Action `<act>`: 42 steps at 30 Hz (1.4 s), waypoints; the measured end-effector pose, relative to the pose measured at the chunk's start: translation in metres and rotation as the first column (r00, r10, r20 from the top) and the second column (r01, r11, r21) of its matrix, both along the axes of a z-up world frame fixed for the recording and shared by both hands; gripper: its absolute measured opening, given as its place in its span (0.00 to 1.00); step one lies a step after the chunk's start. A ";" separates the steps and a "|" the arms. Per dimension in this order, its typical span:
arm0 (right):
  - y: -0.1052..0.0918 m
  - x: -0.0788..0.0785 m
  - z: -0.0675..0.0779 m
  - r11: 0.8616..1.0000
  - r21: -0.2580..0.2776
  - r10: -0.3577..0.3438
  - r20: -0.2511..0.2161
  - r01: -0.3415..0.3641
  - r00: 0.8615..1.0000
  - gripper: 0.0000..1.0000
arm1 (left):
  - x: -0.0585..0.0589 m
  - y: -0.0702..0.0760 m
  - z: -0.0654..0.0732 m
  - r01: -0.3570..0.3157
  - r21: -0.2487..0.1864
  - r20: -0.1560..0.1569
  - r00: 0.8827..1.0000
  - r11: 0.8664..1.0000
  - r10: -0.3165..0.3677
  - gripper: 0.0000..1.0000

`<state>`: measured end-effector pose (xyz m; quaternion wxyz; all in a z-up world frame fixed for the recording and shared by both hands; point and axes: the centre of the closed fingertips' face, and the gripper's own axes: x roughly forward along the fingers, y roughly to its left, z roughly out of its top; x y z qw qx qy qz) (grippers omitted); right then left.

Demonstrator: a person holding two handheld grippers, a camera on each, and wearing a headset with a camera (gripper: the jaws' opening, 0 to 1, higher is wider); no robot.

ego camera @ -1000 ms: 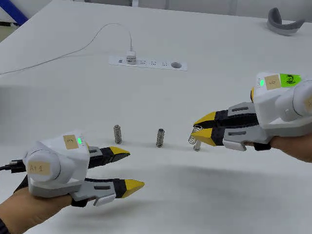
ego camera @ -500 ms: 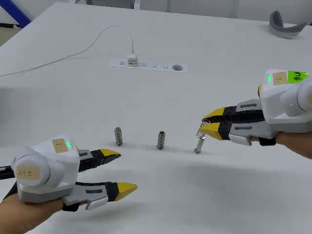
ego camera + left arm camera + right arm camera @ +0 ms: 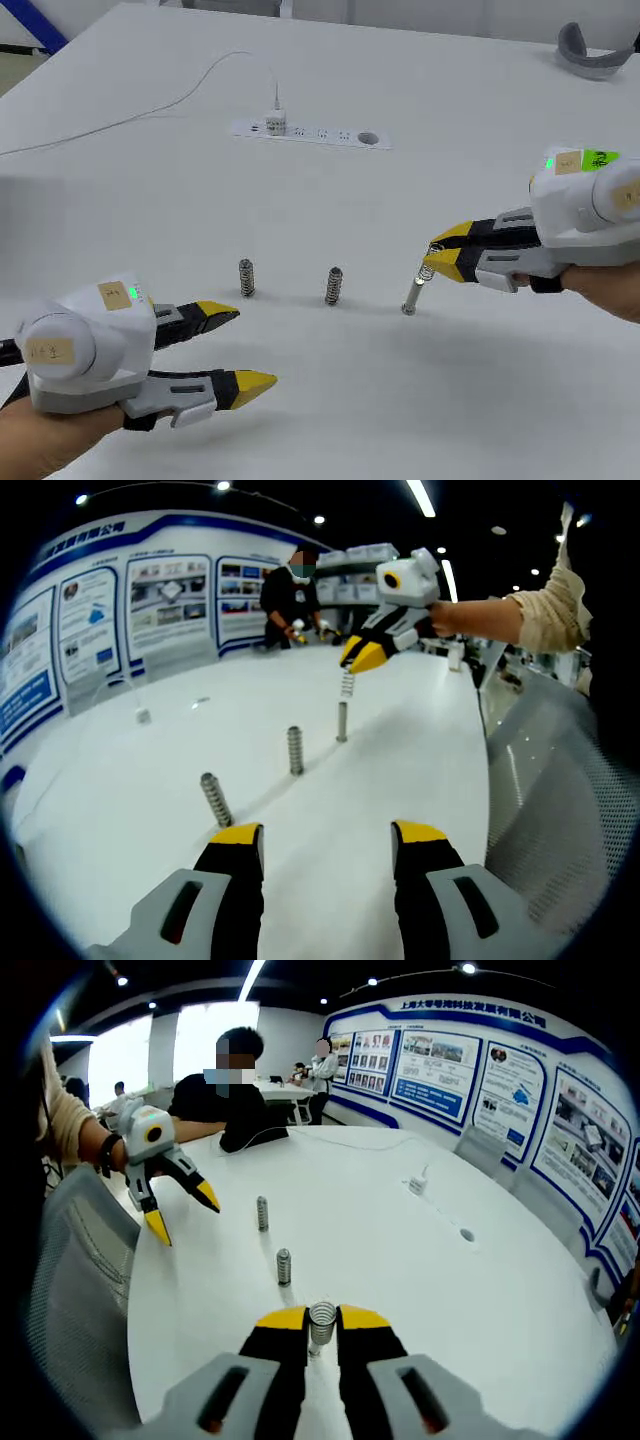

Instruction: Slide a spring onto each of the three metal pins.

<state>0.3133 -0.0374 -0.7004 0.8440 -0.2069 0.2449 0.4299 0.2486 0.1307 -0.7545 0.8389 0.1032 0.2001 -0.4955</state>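
Spring number three (image 3: 427, 270) is the one I am working on. From my head, I see it pinched in my right tongs (image 3: 445, 258), right at the top of the last pin (image 3: 409, 300). That pin leans a bit toward the tongs. I think its tip is just inside the spring, but it is too small to be sure. The left pin (image 3: 246, 277) and the middle pin (image 3: 334, 285) each wear a spring already. My left tongs (image 3: 245, 345) hover low over the white table (image 3: 150, 200), spread wide and holding nothing.

From the left tongs, my two jaws stand apart. The three pins go in a row away from me, with the right tongs above the far one.

From the right tongs, the spring sits between my jaws, squeezed from both sides.

To do this well, I should line the spring up straight with the pin and push down slowly. I should let go only when it slides. If the pin tips, my free left tongs could steady its bottom.
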 end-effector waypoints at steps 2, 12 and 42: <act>0.000 0.000 -0.002 1.000 0.001 -0.003 -0.003 0.003 1.000 0.12 | 0.000 0.001 -0.001 -0.004 0.000 -0.002 1.000 1.000 0.004 0.52; 0.002 0.002 -0.007 1.000 0.016 -0.010 -0.015 0.010 1.000 0.12 | 0.001 0.002 0.000 -0.016 -0.002 -0.005 1.000 1.000 0.016 0.52; 0.003 0.010 -0.039 0.999 0.019 -0.043 -0.043 0.044 0.998 0.12 | 0.000 0.003 0.001 -0.016 0.002 -0.009 1.000 1.000 0.016 0.51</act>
